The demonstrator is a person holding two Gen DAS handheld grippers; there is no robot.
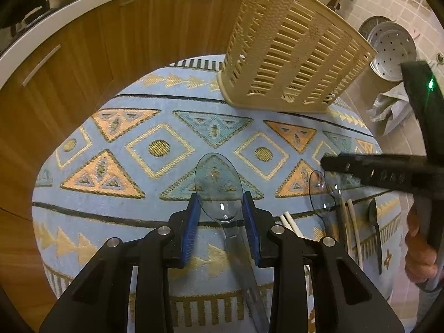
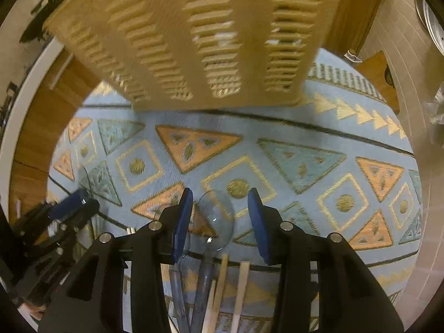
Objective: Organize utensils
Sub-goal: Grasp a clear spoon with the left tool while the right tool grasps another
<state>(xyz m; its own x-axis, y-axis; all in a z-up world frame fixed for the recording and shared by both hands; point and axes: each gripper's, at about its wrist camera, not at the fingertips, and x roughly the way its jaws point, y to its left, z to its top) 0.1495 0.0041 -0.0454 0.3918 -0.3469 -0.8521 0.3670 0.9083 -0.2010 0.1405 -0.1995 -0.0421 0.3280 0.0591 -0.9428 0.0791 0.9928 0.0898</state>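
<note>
My left gripper (image 1: 221, 209) is shut on a clear plastic spoon (image 1: 219, 186), held by the bowl's base above the patterned blue cloth (image 1: 138, 149). A beige slotted utensil basket (image 1: 291, 55) stands at the far edge of the cloth; it also shows in the right wrist view (image 2: 199, 36). My right gripper (image 2: 220, 215) is open above another clear spoon (image 2: 215, 222) that lies on the cloth beside wooden chopsticks (image 2: 222, 285). In the left wrist view the right gripper (image 1: 360, 166) hovers over that clear spoon (image 1: 319, 191), the chopsticks (image 1: 352, 227) and a dark spoon (image 1: 374, 222).
Wooden cabinets (image 1: 83, 63) with a white counter curve behind the table. A metal steamer pot (image 1: 394, 50) and a crumpled cloth (image 1: 388, 108) lie by the tiled wall at right. The left gripper (image 2: 72, 202) shows at the left edge of the right wrist view.
</note>
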